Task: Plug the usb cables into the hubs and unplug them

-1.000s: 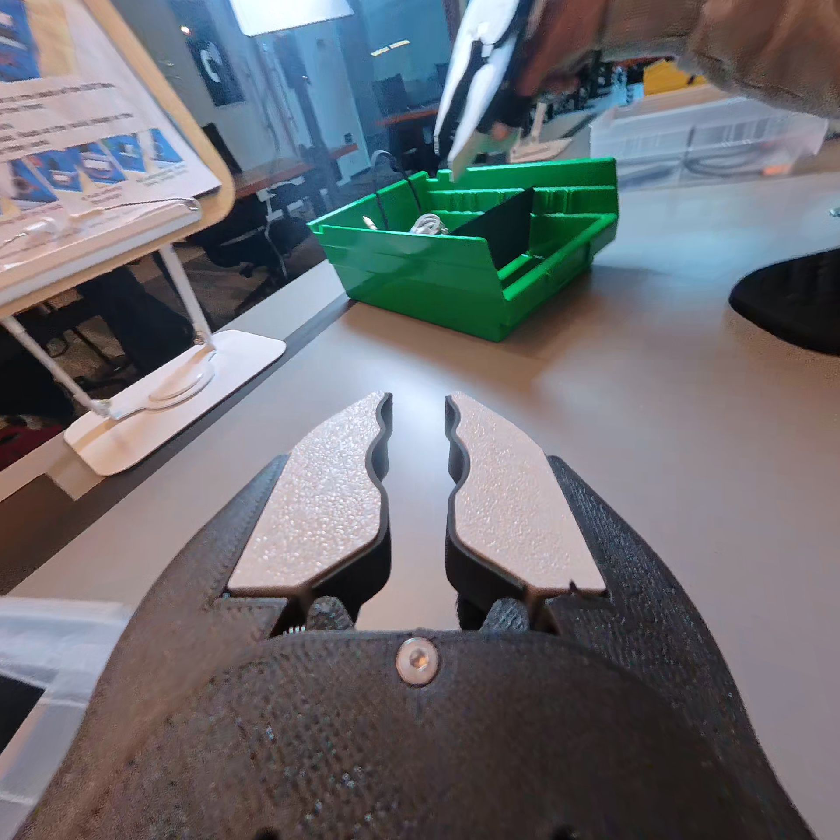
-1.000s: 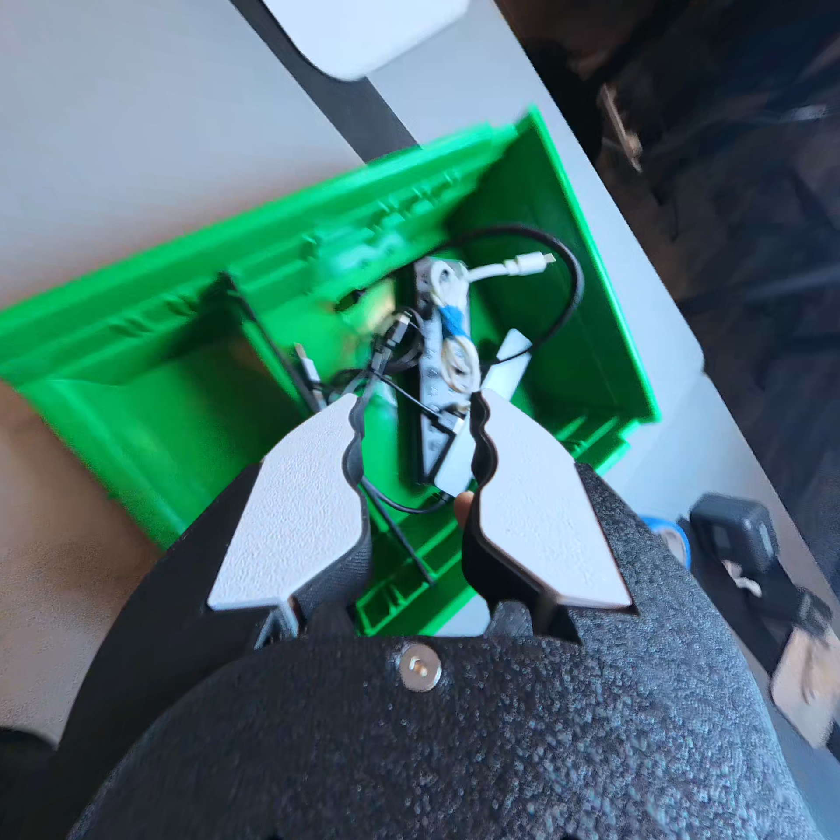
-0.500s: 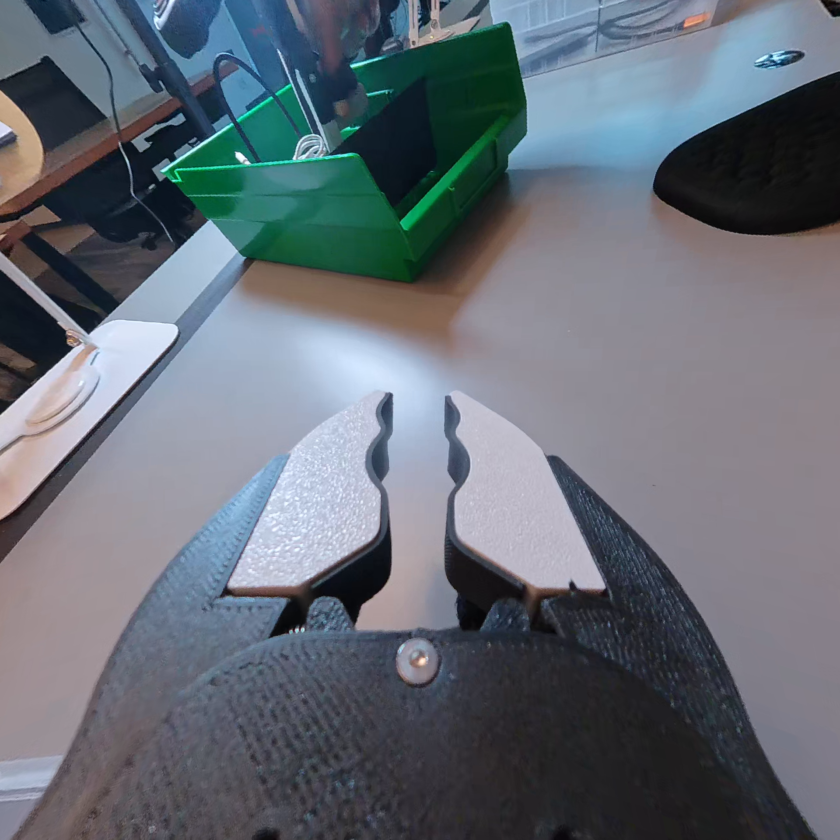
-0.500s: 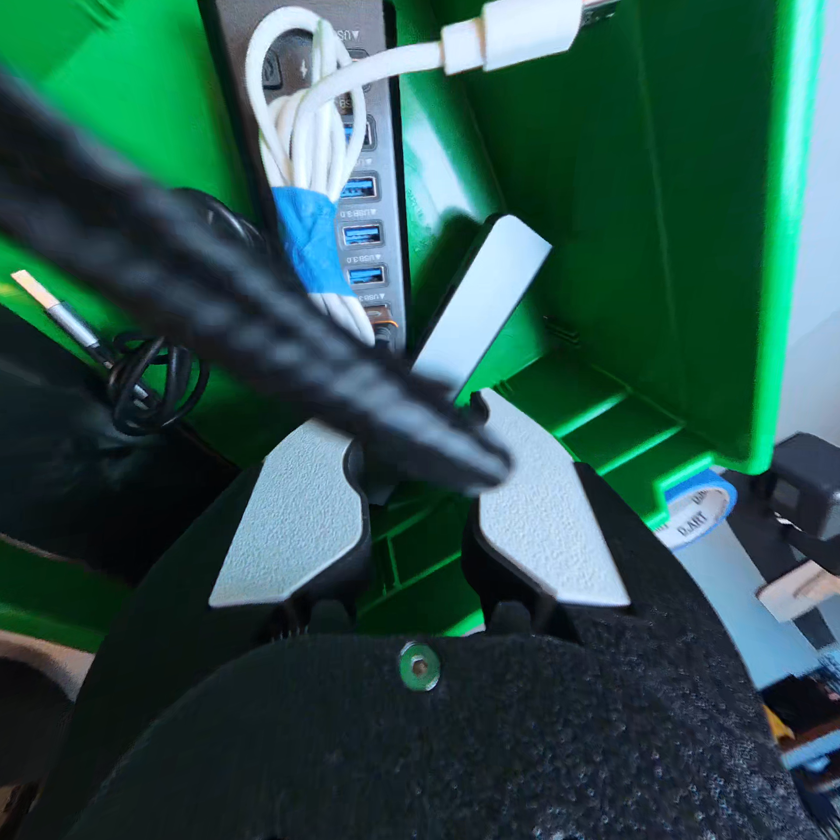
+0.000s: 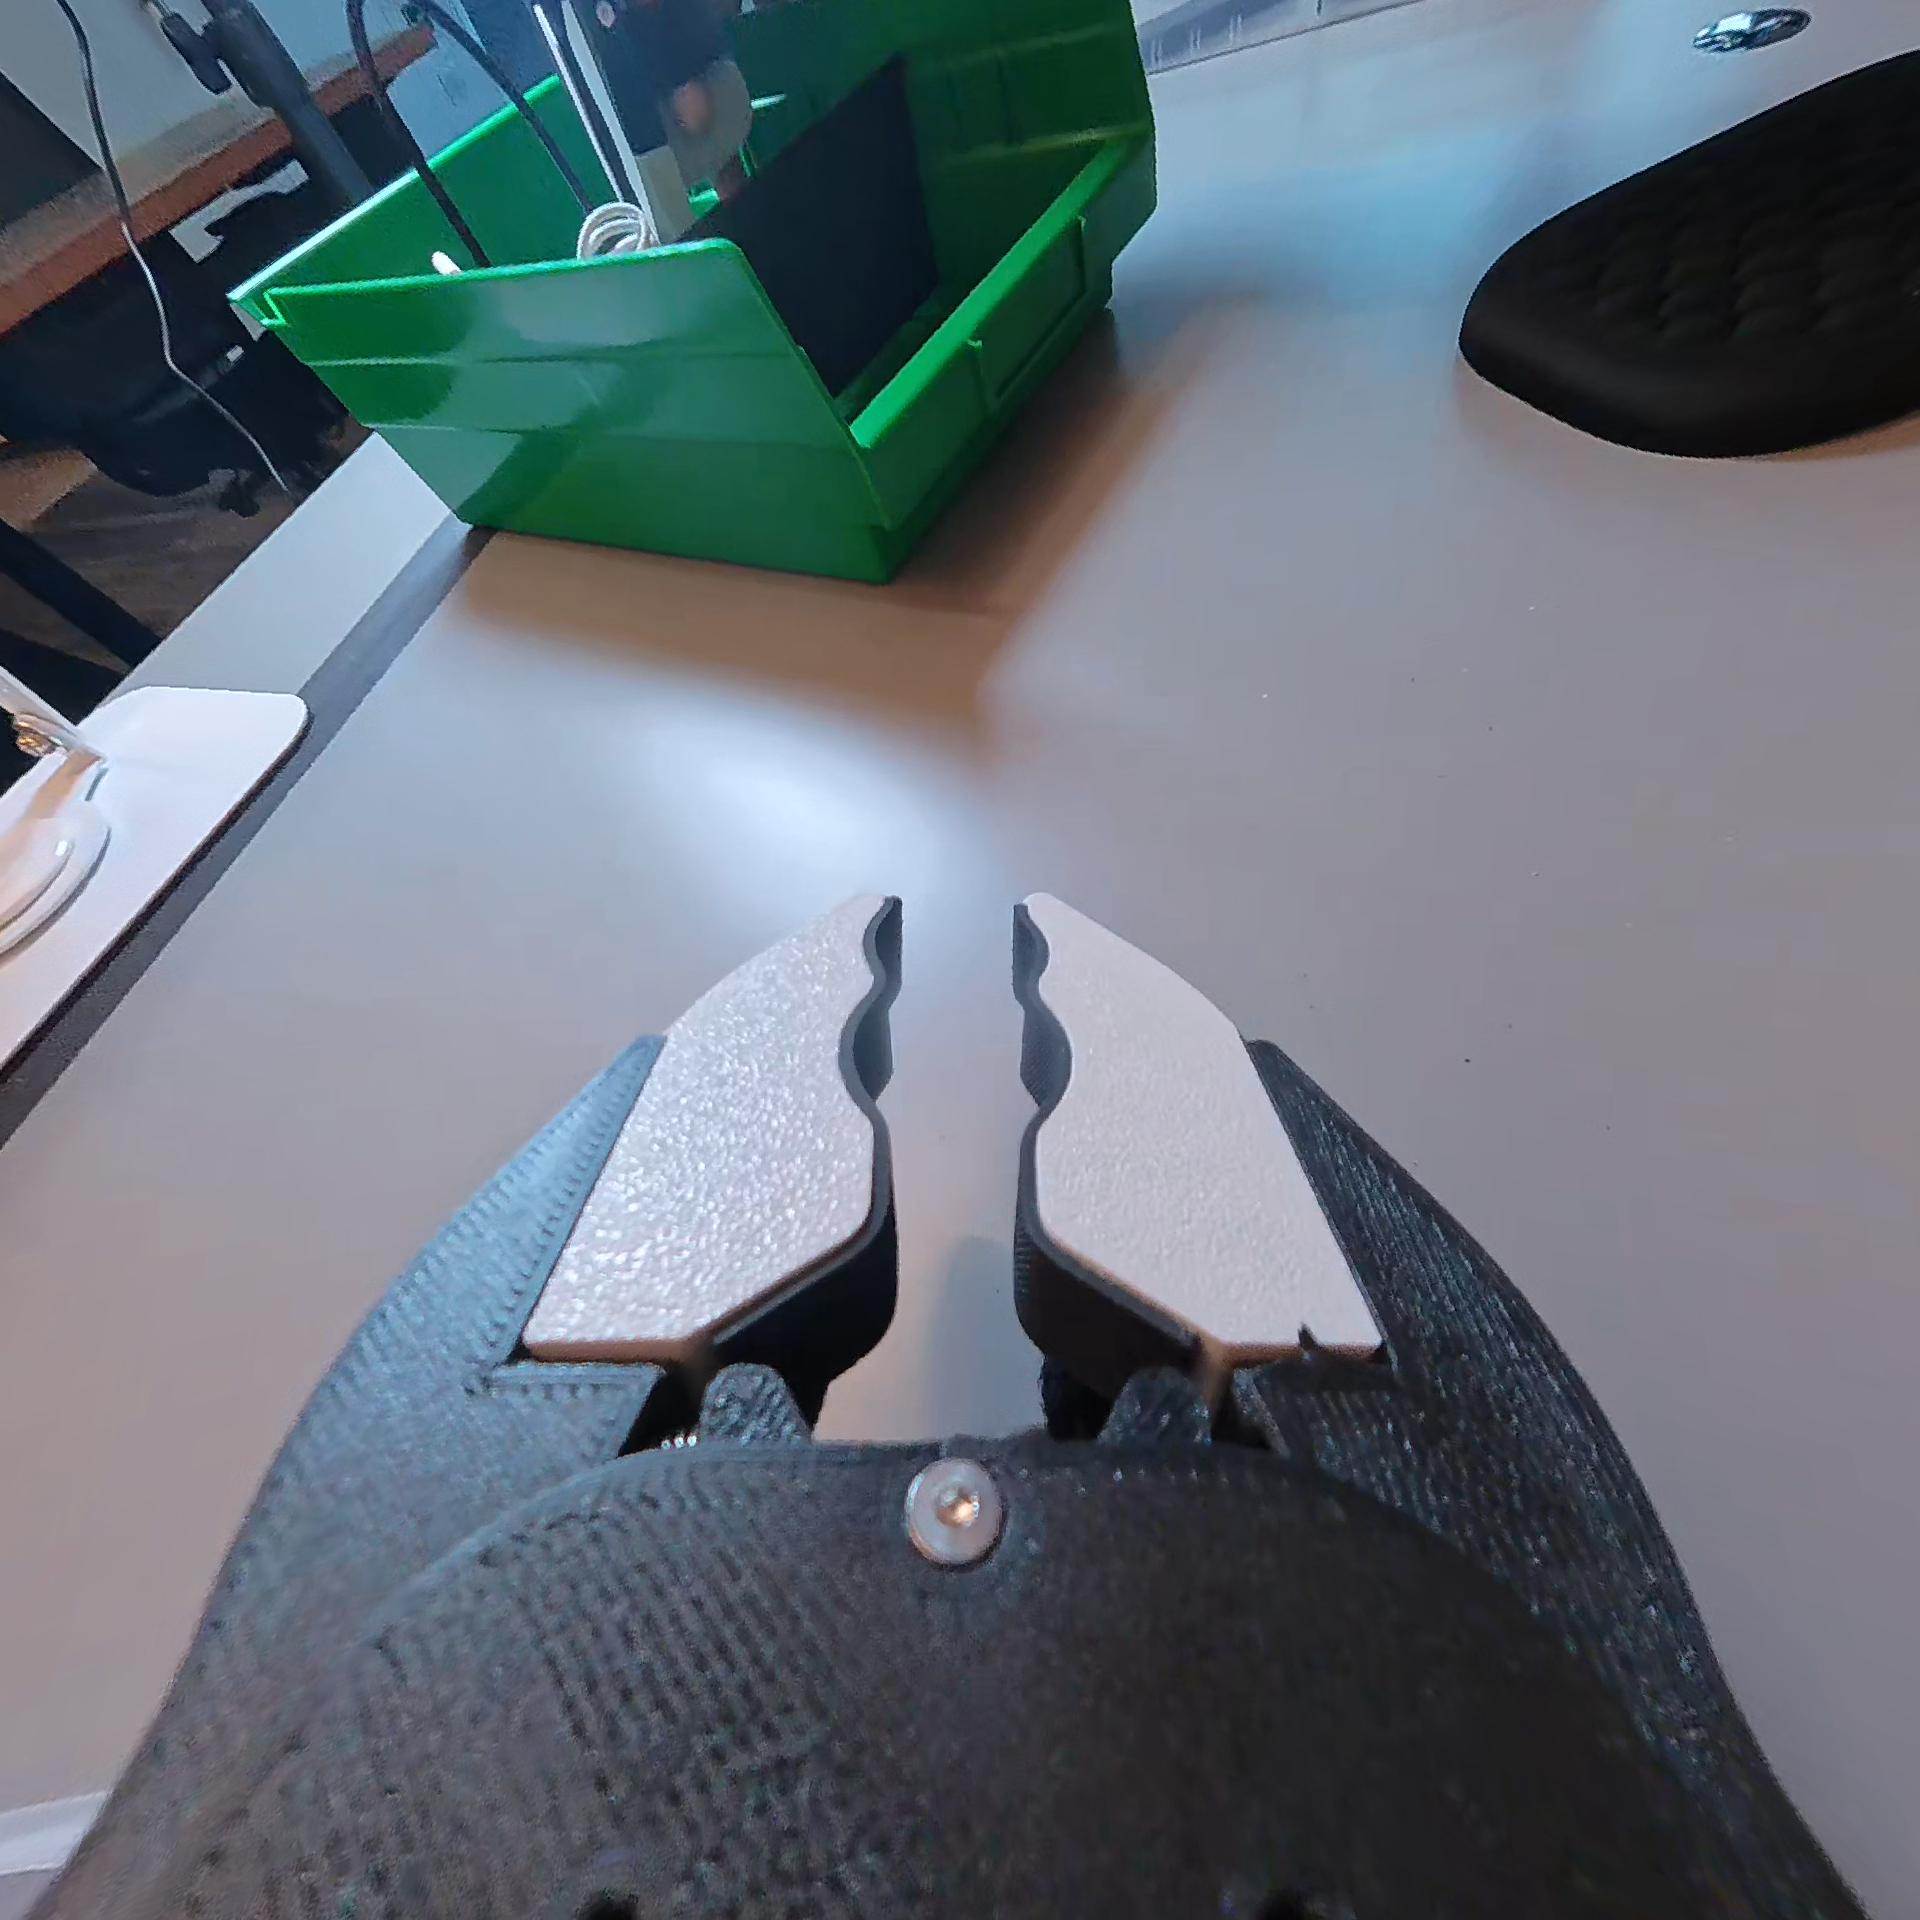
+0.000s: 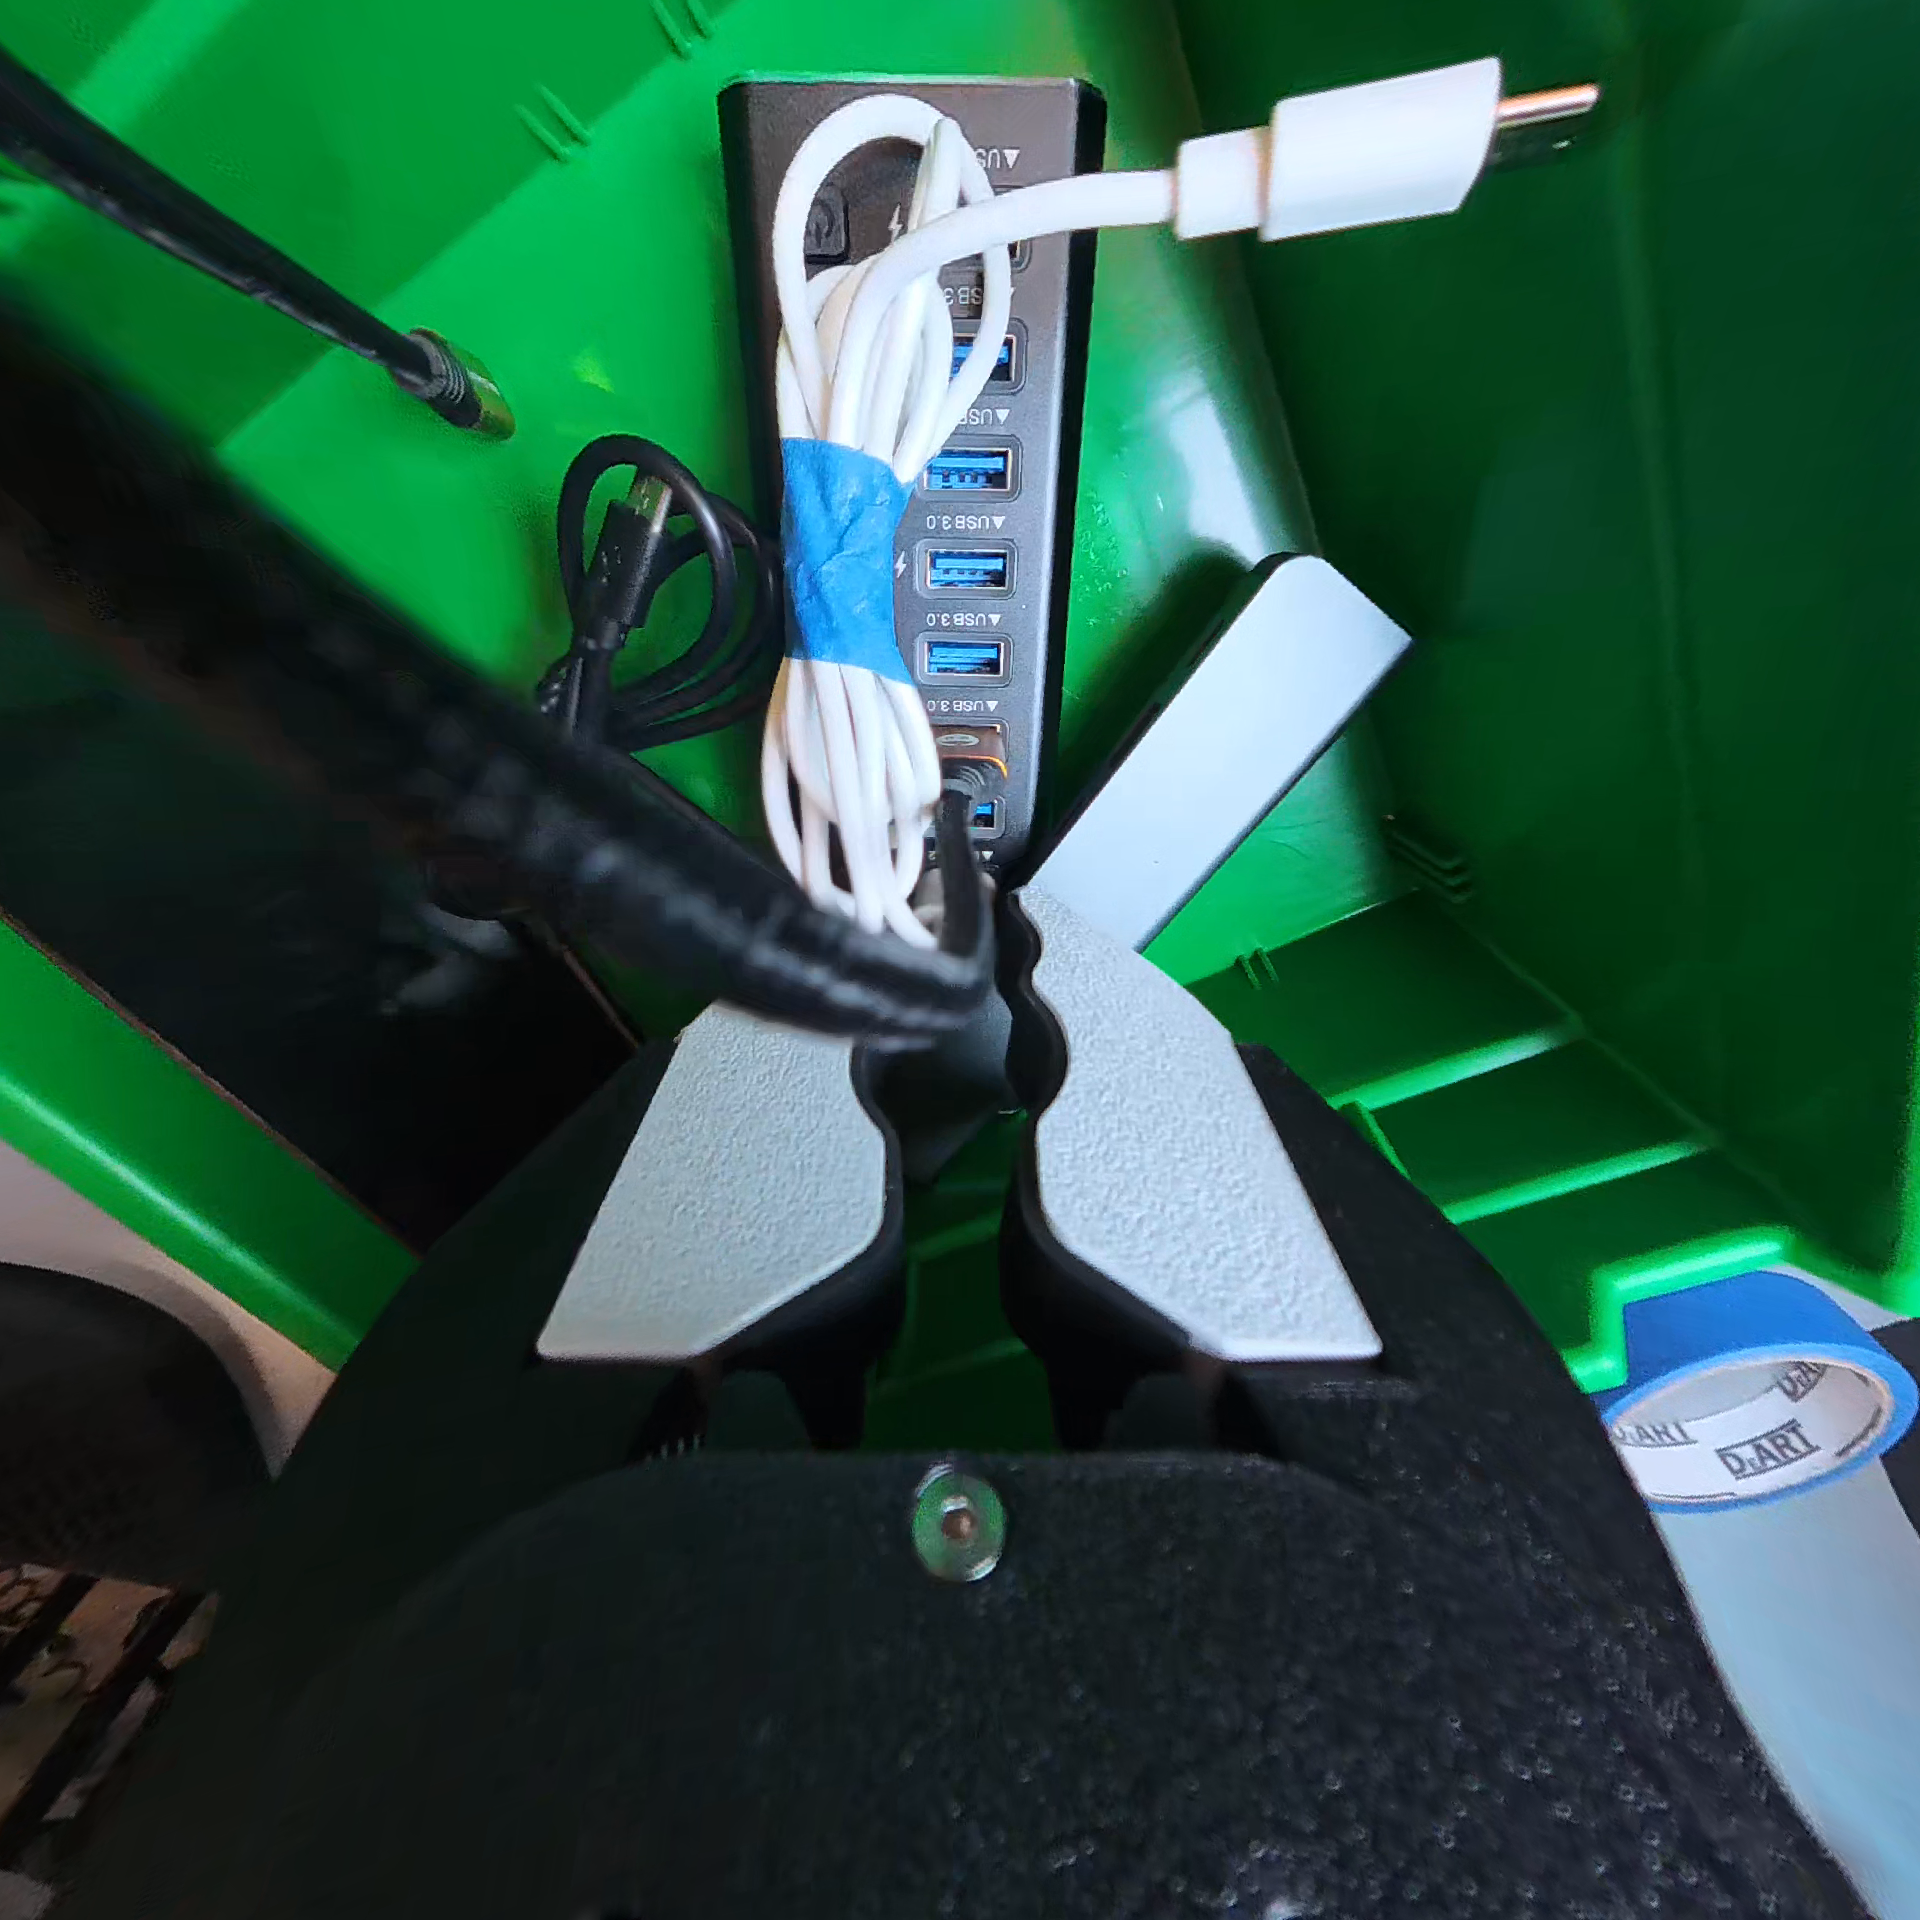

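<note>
1. The left gripper [image 5: 956, 914] hovers low over the bare grey tabletop [image 5: 1351, 779], well short of the green bin [image 5: 665, 416]. Its jaws stand a narrow gap apart, holding and touching nothing.
2. The right gripper [image 6: 940, 935] is down inside the green bin [image 6: 1558, 520], seen from above. A thick black braided cable [image 6: 582, 821] runs in from the bin's left and ends at the jaws' tips, and a dark piece sits in the narrow gap between them. Whether the jaws clamp it or only frame it I cannot tell.
3. A dark multi-port USB hub [image 6: 997, 520] lies lengthwise on the bin floor, just beyond the jaws, with its row of blue ports facing up.
4. A coiled white cable [image 6: 862, 520], bound with blue tape [image 6: 836, 566], rests on the hub; its white plug [image 6: 1371, 166] sticks out towards the bin's right wall.
5. A silver slim hub [image 6: 1236, 748] leans tilted on the bin floor, just right of the dark hub.
6. A small coiled black cable [image 6: 644, 603] lies left of the dark hub.
7. A blue tape roll [image 6: 1756, 1392] sits on the tabletop just outside the bin's near corner.
</note>
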The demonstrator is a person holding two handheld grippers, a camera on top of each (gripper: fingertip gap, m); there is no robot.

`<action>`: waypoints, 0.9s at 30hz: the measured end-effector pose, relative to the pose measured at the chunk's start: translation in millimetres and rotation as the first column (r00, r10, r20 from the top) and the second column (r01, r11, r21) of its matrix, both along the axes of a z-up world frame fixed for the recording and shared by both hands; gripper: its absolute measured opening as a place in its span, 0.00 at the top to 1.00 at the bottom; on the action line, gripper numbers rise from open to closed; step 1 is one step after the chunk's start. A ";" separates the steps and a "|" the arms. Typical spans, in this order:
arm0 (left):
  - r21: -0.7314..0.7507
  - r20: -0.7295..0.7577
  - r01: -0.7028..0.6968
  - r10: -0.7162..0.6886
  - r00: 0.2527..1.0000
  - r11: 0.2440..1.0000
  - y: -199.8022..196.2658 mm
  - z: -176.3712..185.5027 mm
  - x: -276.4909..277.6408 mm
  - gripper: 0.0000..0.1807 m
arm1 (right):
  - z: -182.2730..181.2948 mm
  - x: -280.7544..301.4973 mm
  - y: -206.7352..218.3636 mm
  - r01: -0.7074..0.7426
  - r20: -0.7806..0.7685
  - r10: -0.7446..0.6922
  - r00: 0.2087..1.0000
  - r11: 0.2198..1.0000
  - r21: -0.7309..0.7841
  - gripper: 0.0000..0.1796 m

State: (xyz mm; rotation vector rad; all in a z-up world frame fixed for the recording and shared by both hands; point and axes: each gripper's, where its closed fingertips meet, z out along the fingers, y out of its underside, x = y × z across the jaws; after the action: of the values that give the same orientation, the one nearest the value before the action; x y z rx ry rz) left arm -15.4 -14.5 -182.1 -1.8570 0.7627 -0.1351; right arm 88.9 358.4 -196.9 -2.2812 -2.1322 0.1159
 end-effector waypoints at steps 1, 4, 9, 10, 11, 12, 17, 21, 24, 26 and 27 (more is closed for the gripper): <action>-0.008 -0.001 0.001 -0.001 1.000 1.000 0.0 -1.9 0.1 0.89 | 0.5 0.1 -0.7 -0.005 0.001 0.005 1.000 1.000 -0.002 0.91; -0.029 -0.007 0.005 -0.005 1.000 1.000 -0.5 -7.0 0.4 0.89 | 4.0 1.8 -0.7 -0.020 0.013 0.020 1.000 1.000 0.005 0.91; -0.046 -0.008 0.016 -0.016 1.000 0.999 -1.3 -10.5 2.7 0.89 | 22.8 2.0 18.7 0.036 0.017 -0.037 0.999 0.995 0.092 0.83; -0.048 -0.009 0.018 -0.019 1.000 0.999 -1.6 -10.9 3.0 0.89 | 24.7 0.1 22.5 0.059 0.007 -0.060 0.998 0.993 0.098 0.81; -0.049 -0.009 0.020 -0.021 1.000 0.999 -1.9 -10.9 3.4 0.89 | 24.6 -1.7 24.3 0.072 0.005 -0.073 0.997 0.993 0.096 0.79; -0.050 -0.007 0.022 -0.022 1.000 0.999 -2.3 -10.6 3.7 0.89 | 22.5 -2.8 25.6 0.073 0.012 -0.074 0.997 0.993 0.097 0.78; -0.059 0.000 0.025 -0.025 1.000 0.998 -3.6 -11.1 3.2 0.89 | 2.2 -6.1 35.7 0.107 0.083 -0.116 0.990 0.989 0.103 0.79; -0.069 0.007 0.036 -0.035 0.999 0.997 -4.8 -12.1 4.5 0.89 | -10.6 -8.1 34.2 0.159 0.117 -0.163 0.980 0.986 0.041 0.80; -0.077 -0.003 0.041 -0.041 0.999 0.996 -5.5 -14.5 4.4 0.89 | -10.3 -7.2 33.2 0.162 0.109 -0.163 0.981 0.987 0.016 0.79; -0.085 -0.001 0.045 -0.045 0.999 0.995 -5.8 -16.1 4.7 0.89 | -5.3 -8.6 31.2 0.153 0.088 -0.152 0.984 0.988 0.005 0.80; -0.089 0.000 0.046 -0.046 0.999 0.995 -5.9 -16.9 4.7 0.89 | 1.0 -10.4 32.5 0.142 0.061 -0.143 0.988 0.990 0.017 0.81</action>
State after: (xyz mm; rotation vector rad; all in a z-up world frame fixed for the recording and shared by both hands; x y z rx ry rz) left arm -10.6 -20.4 -198.9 -1.9247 0.8124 -0.1995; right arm 78.4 390.9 -195.9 -2.4519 -1.9814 0.0295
